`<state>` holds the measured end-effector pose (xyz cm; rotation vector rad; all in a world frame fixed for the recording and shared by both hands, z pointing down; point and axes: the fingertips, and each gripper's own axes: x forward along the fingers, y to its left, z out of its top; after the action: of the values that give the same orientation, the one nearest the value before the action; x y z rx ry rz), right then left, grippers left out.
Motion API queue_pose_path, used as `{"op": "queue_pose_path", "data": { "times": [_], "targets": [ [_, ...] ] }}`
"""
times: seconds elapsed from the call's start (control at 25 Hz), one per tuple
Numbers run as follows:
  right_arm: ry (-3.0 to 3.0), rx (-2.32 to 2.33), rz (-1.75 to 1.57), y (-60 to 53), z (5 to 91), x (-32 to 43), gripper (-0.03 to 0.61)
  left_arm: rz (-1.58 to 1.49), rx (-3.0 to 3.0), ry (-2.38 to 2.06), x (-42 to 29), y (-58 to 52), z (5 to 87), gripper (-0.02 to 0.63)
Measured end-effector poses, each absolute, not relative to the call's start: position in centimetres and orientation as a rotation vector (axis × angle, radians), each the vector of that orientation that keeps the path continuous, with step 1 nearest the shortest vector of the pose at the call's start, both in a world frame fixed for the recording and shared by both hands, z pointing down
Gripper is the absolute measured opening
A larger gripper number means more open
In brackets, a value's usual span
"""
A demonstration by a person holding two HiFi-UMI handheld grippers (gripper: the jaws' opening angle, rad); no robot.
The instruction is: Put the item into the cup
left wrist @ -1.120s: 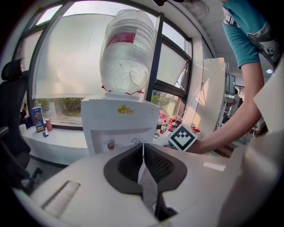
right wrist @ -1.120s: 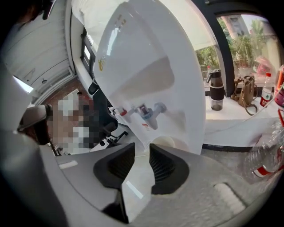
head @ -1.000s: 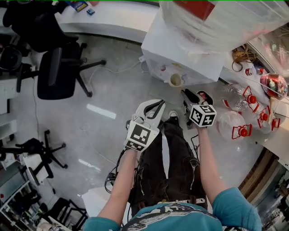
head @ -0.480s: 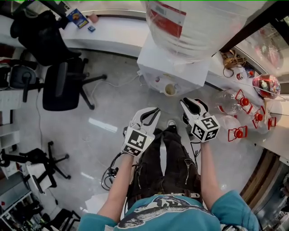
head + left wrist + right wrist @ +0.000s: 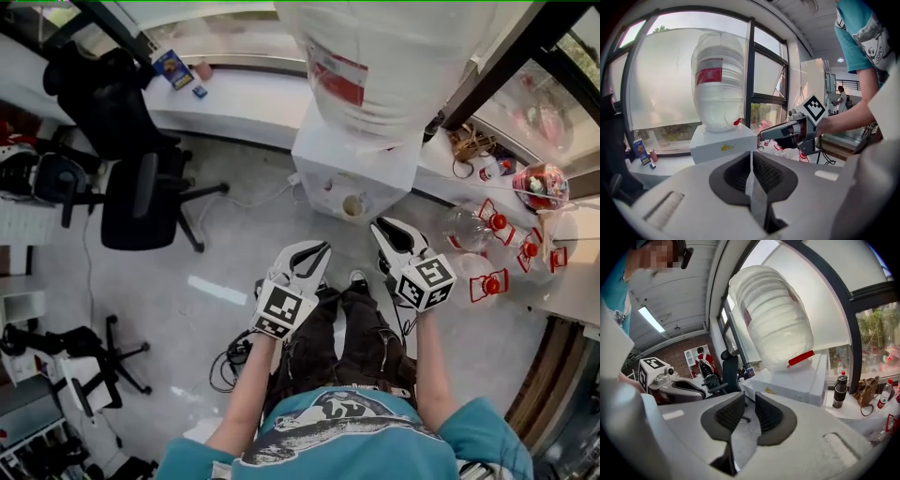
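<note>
A paper cup [image 5: 352, 206] stands at the front of the white water dispenser [image 5: 356, 164], under the big clear bottle [image 5: 375, 56]. My right gripper [image 5: 382, 226] hovers just right of and short of the cup. Its jaws are closing, with a gap still between the pads and nothing in it [image 5: 750, 406]. My left gripper [image 5: 318, 249] is held lower left of the cup, its pads together and empty [image 5: 751, 157]. The left gripper view shows the right gripper [image 5: 761, 138] before the dispenser [image 5: 722, 143]. No loose item shows in any view.
Black office chairs [image 5: 141, 197] stand at the left on the grey floor. A white window ledge [image 5: 234, 103] runs behind the dispenser. Clear bottles with red caps [image 5: 487, 281] lie at the right. Cables [image 5: 234, 352] lie by my feet. A dark flask [image 5: 839, 390] stands on the ledge.
The head view has tilted up and takes in more of the window ledge and bottle. Both grippers stay in front of the dispenser. The right gripper's jaws look narrower.
</note>
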<state>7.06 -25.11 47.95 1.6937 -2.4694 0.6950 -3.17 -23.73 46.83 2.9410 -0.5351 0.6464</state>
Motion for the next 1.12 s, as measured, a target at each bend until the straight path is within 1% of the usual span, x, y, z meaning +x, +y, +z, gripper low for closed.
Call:
{"op": "queue_pose_path", "data": {
  "times": [0.2, 0.44, 0.64, 0.96, 1.12],
  "targets": [
    [-2.493, 1.691, 0.667, -23.6, 46.0, 5.5, 0.069, 0.626, 2.943, -0.545, -4.3, -22.6, 45.9, 0.029],
    [-2.519, 1.628, 0.638, -22.6, 44.8, 3.7, 0.069, 0.533, 2.871, -0.567, -5.5, -21.3, 45.5, 0.028],
    [-2.555, 1.567, 0.614, -21.9, 43.4, 2.8, 0.066, 0.538, 2.855, -0.601, -5.8, -20.4, 45.1, 0.028],
    [-2.645, 1.506, 0.592, -18.8, 41.0, 3.9, 0.038, 0.489, 2.851, -0.649, -3.4, -18.4, 42.6, 0.026],
    [-2.680, 1.466, 0.567, -15.7, 40.2, 5.3, 0.037, 0.446, 2.822, -0.690, -1.3, -16.2, 41.6, 0.026]
  ]
}}
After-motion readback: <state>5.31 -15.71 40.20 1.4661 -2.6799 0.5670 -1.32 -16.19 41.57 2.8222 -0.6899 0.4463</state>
